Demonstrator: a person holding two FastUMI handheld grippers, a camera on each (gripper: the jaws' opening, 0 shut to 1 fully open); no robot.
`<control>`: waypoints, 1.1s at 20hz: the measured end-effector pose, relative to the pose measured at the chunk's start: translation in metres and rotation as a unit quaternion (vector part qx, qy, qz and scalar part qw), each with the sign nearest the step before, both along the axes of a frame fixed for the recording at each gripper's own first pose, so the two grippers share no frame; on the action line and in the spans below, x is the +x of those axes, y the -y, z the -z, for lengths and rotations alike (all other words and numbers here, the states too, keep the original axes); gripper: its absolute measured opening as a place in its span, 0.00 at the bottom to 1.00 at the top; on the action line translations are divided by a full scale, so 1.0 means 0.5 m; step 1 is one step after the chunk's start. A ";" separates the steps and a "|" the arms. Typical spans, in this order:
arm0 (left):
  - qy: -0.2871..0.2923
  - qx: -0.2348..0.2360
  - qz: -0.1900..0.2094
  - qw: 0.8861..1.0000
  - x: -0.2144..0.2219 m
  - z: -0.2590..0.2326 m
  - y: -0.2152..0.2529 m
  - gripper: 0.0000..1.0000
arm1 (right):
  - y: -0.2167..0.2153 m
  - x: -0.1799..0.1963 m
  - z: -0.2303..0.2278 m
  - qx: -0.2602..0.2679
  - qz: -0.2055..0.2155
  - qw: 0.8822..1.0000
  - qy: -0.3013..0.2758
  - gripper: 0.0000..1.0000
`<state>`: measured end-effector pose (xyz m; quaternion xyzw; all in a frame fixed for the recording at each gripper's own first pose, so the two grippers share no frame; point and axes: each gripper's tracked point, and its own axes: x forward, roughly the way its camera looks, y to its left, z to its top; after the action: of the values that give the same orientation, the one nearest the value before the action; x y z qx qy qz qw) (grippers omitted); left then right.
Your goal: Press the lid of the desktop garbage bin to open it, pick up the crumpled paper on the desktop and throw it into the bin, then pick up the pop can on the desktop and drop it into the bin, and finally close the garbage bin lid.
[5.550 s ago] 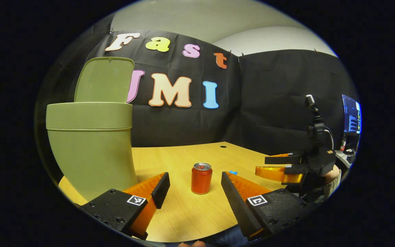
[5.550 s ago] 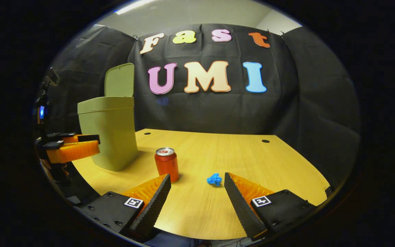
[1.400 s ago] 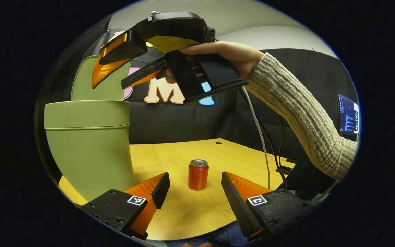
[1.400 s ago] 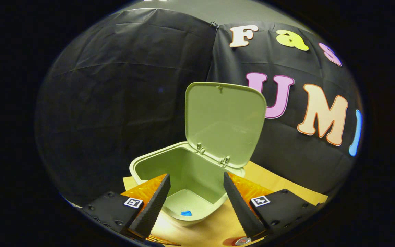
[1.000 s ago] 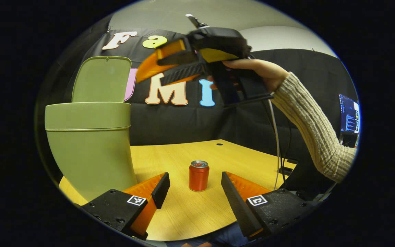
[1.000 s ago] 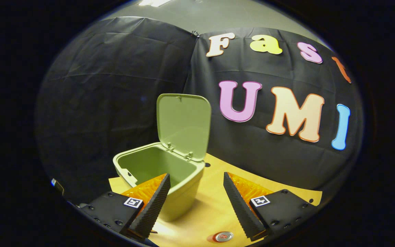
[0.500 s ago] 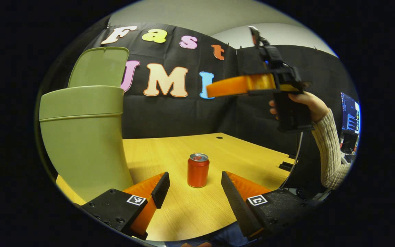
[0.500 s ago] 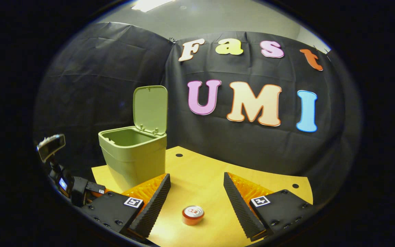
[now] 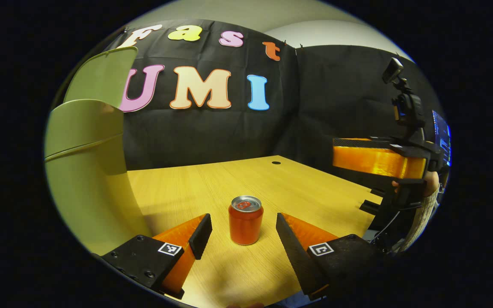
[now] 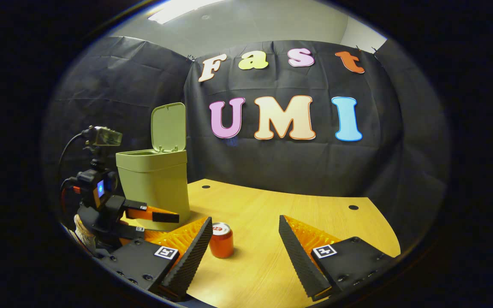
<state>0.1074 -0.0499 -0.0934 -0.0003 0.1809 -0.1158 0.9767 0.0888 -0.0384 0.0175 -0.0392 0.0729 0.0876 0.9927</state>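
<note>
- Left gripper [image 9: 242, 233], left gripper view: fingers spread and empty, with the pop can [image 9: 245, 220] standing upright on the desktop [image 9: 212, 184] just ahead of the fingertips, centred in the gap and untouched.
- Change over the last second and a half: the right gripper [image 10: 245, 239], which had been held over the open bin, has swung back and come down toward the desk; the left gripper has edged closer to the can, which now looms larger between its fingers.
- Right gripper, right gripper view: fingers spread, holding nothing; the can stands just ahead of its left finger.
- Meaning for the task: the paper step appears finished, and the can pickup seems to be the step in hand.
- Garbage bin [image 10: 154, 184]: stands to the left of the left gripper, close by; its lid [image 10: 168, 127] is raised upright at the back.
- Bin contents: the interior is hidden from both cameras now; moments ago the crumpled paper lay blue on its floor, and it is no longer on the desk.
- Remaining: can into the bin, then lid shut.
</note>
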 end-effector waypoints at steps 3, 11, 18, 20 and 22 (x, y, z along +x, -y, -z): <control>-0.013 0.013 0.002 1.000 0.041 0.022 0.012 0.92 | 0.024 -0.014 0.022 0.006 0.002 1.000 -0.007 0.98; -0.066 0.041 -0.010 0.997 0.099 0.095 0.011 0.92 | 0.073 -0.020 0.040 0.036 0.013 0.999 -0.002 1.00; -0.093 0.053 -0.012 0.994 0.121 0.130 0.016 0.90 | 0.110 -0.012 0.056 0.052 0.033 0.998 -0.018 0.99; -0.098 0.046 -0.015 0.994 0.123 0.135 0.018 0.80 | 0.111 -0.010 0.056 0.053 0.032 0.998 -0.019 0.97; -0.102 0.041 -0.023 0.994 0.122 0.132 0.014 0.79 | 0.108 -0.011 0.057 0.055 0.029 0.998 -0.021 0.97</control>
<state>0.1684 -0.0570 -0.1593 0.0234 0.2844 -0.0848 0.9547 0.0831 -0.0923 -0.0111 0.0196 0.0895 0.0633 0.9938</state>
